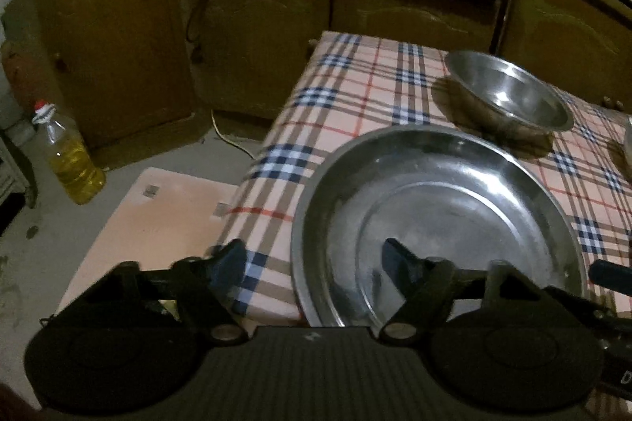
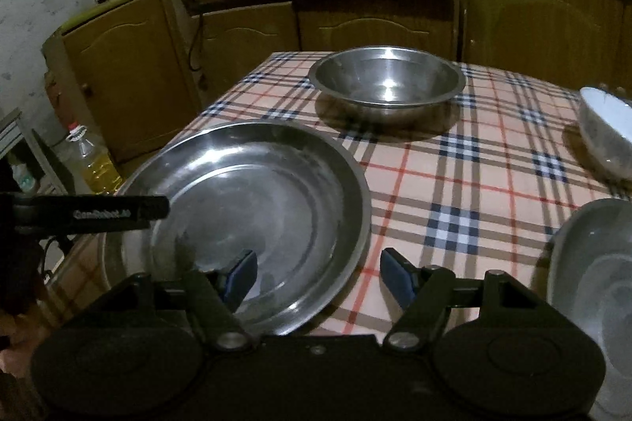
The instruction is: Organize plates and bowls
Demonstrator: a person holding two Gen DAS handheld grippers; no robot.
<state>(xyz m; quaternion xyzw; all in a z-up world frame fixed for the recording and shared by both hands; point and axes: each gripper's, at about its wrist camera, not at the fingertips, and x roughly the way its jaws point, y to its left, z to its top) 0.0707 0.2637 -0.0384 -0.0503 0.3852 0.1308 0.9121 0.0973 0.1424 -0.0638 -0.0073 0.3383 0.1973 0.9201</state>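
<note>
Steel plate point(image 2: 252, 207) lies flat, hollow upward, near bowl point(image 2: 387, 81).

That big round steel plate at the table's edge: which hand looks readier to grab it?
Probably either, with the left slightly ahead. The open left gripper straddles the rim of the big round steel plate, one finger outside and one inside. The open right gripper straddles the opposite rim likewise.

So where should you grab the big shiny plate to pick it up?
Grab the big steel plate by its raised rim, one finger inside and one outside. Both grippers already straddle it: the left gripper at its left edge, the right gripper at its near right edge. The plate lies flat on the checked tablecloth, so its thin upturned lip seems the only part to pinch.
</note>
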